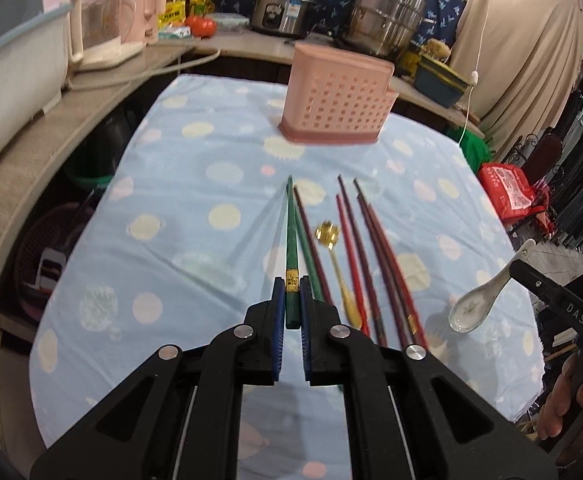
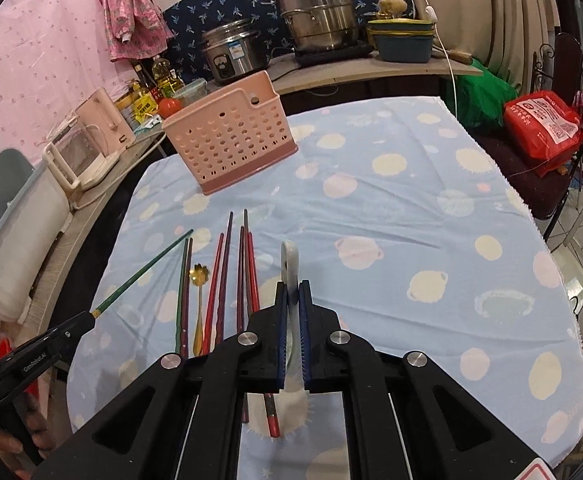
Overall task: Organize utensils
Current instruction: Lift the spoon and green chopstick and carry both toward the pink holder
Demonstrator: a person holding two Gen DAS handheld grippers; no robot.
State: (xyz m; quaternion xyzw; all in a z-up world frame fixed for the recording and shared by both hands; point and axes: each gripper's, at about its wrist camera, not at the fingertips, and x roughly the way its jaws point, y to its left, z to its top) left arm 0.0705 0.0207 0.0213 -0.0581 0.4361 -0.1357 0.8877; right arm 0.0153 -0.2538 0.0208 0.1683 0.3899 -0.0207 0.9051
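at the table's far end the pink basket (image 2: 231,142) stood, its contents hidden. my left gripper (image 1: 291,300) clamped a green chopstick (image 1: 290,236); my right gripper (image 2: 292,300) clamped the white spoon (image 2: 290,264), its bowl visible only from the left wrist.

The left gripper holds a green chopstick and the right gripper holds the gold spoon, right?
Not quite. The left gripper does hold a green chopstick, but the right gripper holds the white spoon, as the right wrist view shows. The gold spoon lies on the tablecloth among the other chopsticks.
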